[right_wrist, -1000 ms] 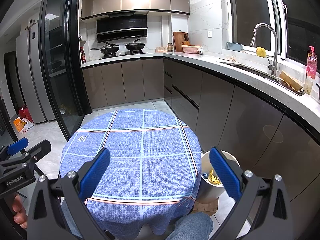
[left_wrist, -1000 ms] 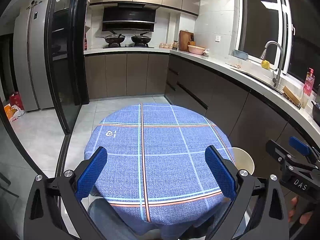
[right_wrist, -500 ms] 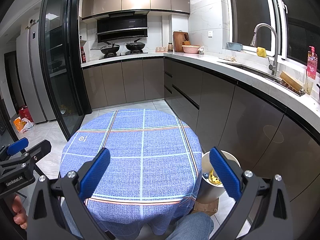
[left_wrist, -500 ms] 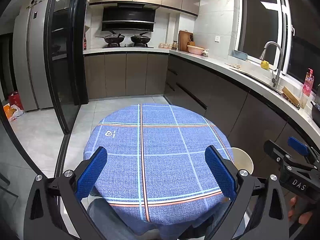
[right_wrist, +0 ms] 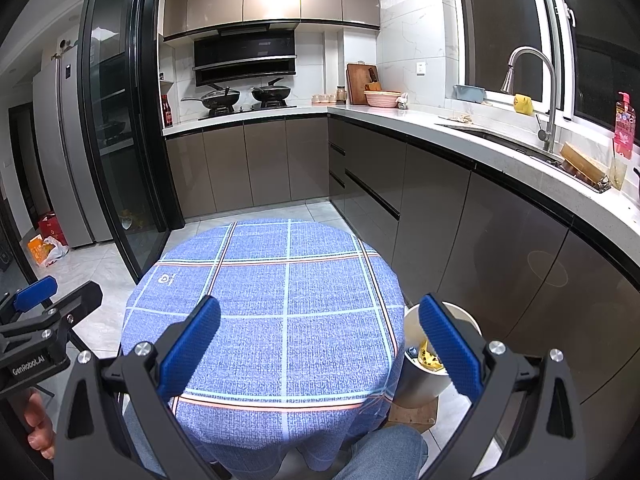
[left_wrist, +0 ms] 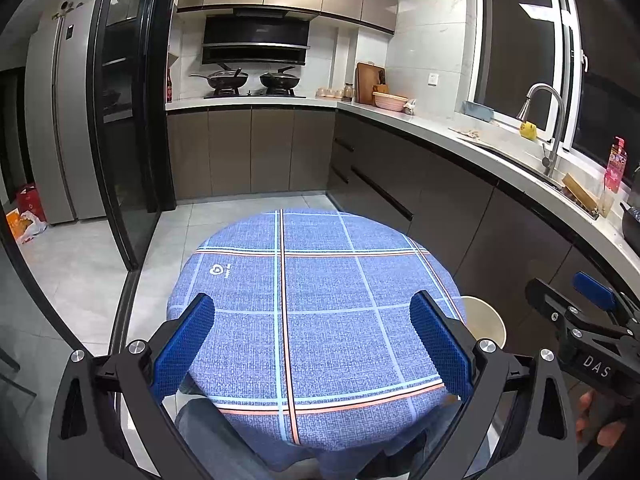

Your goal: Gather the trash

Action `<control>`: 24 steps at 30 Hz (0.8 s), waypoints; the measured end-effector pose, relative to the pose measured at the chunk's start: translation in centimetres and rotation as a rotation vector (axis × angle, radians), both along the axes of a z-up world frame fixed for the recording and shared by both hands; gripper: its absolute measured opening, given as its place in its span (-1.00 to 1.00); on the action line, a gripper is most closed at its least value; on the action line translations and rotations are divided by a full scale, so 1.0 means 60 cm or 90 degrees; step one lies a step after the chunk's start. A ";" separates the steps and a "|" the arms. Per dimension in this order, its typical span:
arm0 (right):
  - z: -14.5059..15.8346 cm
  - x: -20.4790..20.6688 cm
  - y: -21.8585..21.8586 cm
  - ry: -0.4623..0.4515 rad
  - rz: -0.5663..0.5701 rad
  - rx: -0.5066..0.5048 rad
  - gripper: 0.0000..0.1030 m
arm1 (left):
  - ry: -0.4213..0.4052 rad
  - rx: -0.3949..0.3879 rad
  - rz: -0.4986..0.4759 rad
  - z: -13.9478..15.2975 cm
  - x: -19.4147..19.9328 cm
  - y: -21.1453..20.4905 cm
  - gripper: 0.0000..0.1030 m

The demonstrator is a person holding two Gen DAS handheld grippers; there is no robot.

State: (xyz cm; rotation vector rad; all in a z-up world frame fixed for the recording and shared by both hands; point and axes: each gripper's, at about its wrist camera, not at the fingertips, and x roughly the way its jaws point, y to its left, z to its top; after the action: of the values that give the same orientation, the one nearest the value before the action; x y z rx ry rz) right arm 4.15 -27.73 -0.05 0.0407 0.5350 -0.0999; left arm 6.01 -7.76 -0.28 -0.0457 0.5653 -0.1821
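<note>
Both grippers hover level over the round table's blue plaid tablecloth (left_wrist: 320, 312), pointing toward 12 o'clock. The left gripper (left_wrist: 312, 340) and right gripper (right_wrist: 320, 340) each have jaws spread wide, gripping nothing. At 3 o'clock beside the table stands the white trash bin (right_wrist: 424, 380), yellow scraps (right_wrist: 426, 358) inside.

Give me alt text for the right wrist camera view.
The open right gripper hovers empty over a round table in a blue plaid cloth, with a white bin holding yellow trash on the floor beside it, in a kitchen.
</note>
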 end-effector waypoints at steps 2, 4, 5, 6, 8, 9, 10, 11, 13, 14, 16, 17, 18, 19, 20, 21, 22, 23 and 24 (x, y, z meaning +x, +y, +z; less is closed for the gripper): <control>0.002 0.000 0.000 0.000 0.001 0.001 0.94 | 0.000 0.000 0.001 0.000 0.000 0.000 0.84; 0.003 0.000 0.002 -0.001 0.002 -0.001 0.94 | -0.001 -0.001 0.000 0.000 0.000 0.000 0.84; 0.005 0.002 0.002 -0.002 0.003 -0.001 0.94 | -0.001 -0.001 0.000 0.000 -0.001 -0.002 0.84; 0.006 0.003 0.002 -0.002 0.003 -0.001 0.94 | -0.001 0.000 0.000 0.000 -0.001 -0.001 0.84; 0.007 0.004 0.003 -0.002 0.004 -0.002 0.94 | -0.002 0.000 -0.001 0.001 0.000 -0.002 0.84; 0.007 0.004 0.003 -0.002 0.004 -0.002 0.94 | -0.003 -0.001 -0.002 0.003 0.000 -0.002 0.84; 0.007 0.003 0.003 -0.002 0.003 -0.002 0.94 | -0.003 -0.001 -0.002 0.003 0.000 -0.004 0.84; 0.006 0.003 0.003 -0.002 0.003 -0.001 0.94 | -0.003 -0.001 -0.002 0.003 0.000 -0.002 0.84; 0.006 0.003 0.003 -0.002 0.004 -0.001 0.94 | -0.003 -0.001 -0.002 0.004 0.000 -0.003 0.84; 0.006 0.003 0.003 -0.002 0.003 -0.002 0.94 | -0.003 -0.001 -0.002 0.004 0.000 -0.003 0.84; 0.006 0.003 0.004 -0.002 0.003 -0.001 0.94 | -0.004 -0.002 -0.001 0.004 0.000 -0.002 0.84; 0.006 0.003 0.004 -0.002 0.003 -0.001 0.94 | -0.003 -0.003 -0.001 0.004 0.001 -0.003 0.84; 0.006 0.004 0.005 -0.001 0.004 -0.001 0.94 | -0.003 -0.003 -0.001 0.005 0.001 -0.003 0.84; 0.008 0.004 0.000 -0.002 0.005 -0.001 0.94 | -0.004 -0.004 0.000 0.005 0.001 -0.004 0.84; 0.008 0.004 0.001 -0.002 0.005 -0.001 0.94 | -0.004 -0.003 0.000 0.005 0.001 -0.003 0.84; 0.008 0.005 0.001 -0.002 0.005 -0.001 0.94 | -0.004 -0.003 -0.001 0.005 0.002 -0.003 0.84; 0.010 0.006 0.001 -0.002 0.006 -0.001 0.94 | -0.004 -0.003 -0.001 0.005 0.001 -0.001 0.84; 0.010 0.006 0.001 -0.002 0.006 -0.001 0.94 | -0.004 -0.003 -0.002 0.006 0.001 -0.002 0.84; 0.010 0.006 0.002 -0.002 0.005 -0.001 0.94 | -0.004 -0.003 -0.001 0.005 0.001 -0.002 0.84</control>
State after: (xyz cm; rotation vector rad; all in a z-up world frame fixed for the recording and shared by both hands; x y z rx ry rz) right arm 4.52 -27.63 0.57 0.0371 0.5316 -0.0919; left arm 6.05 -7.89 0.05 -0.0497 0.5579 -0.1857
